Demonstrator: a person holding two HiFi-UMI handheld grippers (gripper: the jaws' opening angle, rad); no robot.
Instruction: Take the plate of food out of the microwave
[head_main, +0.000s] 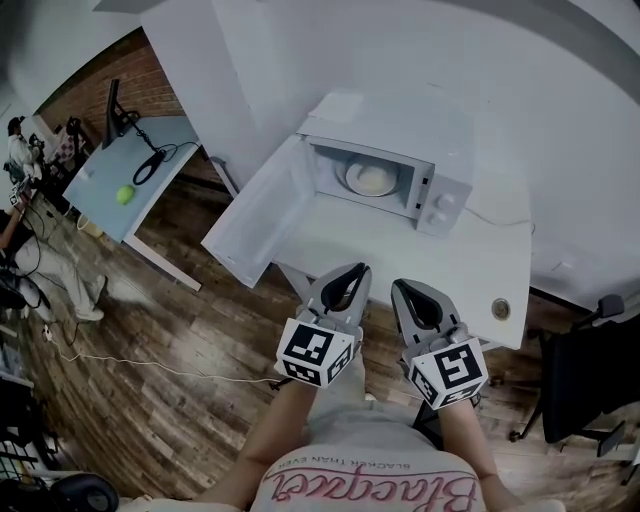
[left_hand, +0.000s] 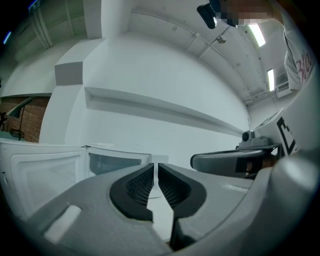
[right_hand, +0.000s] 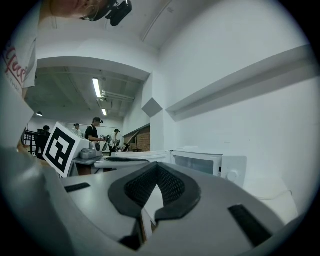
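A white microwave (head_main: 400, 165) stands on the white table (head_main: 480, 270), its door (head_main: 255, 215) swung wide open to the left. Inside it sits a pale plate of food (head_main: 370, 178). Both grippers hover side by side in front of the table's near edge, well short of the microwave. My left gripper (head_main: 357, 270) is shut and empty, and my right gripper (head_main: 400, 286) is shut with nothing in it either. In the left gripper view the jaws (left_hand: 155, 166) close ahead of the open microwave (left_hand: 112, 162). The right gripper view shows the closed jaws (right_hand: 157, 166) and the microwave (right_hand: 202, 162) beyond.
A light blue desk (head_main: 130, 175) at the left carries a green ball (head_main: 125, 195), a cable and a monitor. People stand at the far left (head_main: 20, 150). A small round disc (head_main: 500, 309) lies on the white table. A black chair (head_main: 590, 380) stands at the right on the wooden floor.
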